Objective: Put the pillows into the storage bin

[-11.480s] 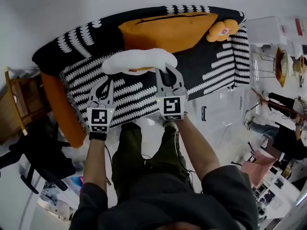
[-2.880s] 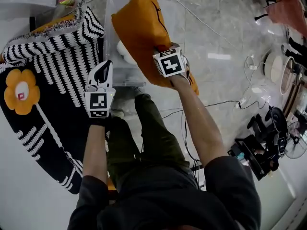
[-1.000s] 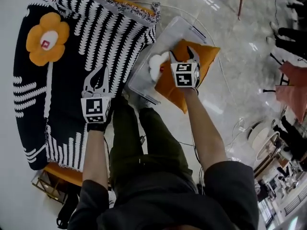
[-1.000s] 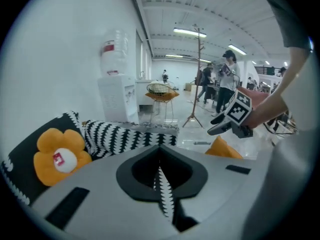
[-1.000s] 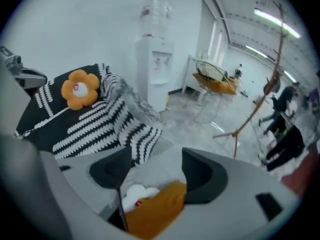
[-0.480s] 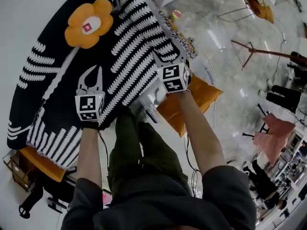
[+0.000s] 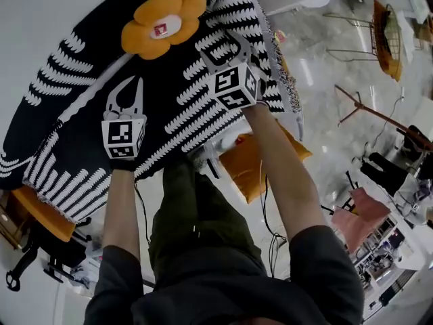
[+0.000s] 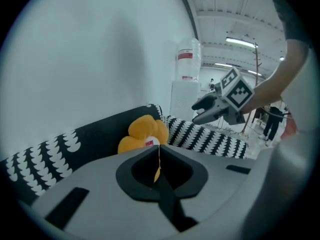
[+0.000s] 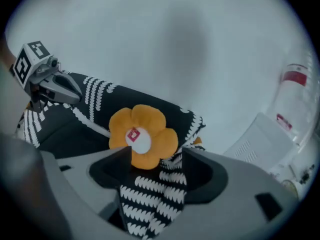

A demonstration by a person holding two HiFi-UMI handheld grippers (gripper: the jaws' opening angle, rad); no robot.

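The left gripper (image 8: 159, 150) has its jaws pressed together; the right gripper (image 9: 154, 154) has its jaws spread and empty, over the patterned sofa (image 7: 67, 137), below the flower pillow (image 7: 162, 22) at top centre.

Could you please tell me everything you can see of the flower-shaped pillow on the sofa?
The flower pillow is a soft, stuffed-looking cushion: rounded orange petals around a round white centre that bears a small red tag. It stands propped against the backrest of the black-and-white patterned sofa, face outward. Only the sofa touches it; the left gripper and the right gripper are both clear of it.
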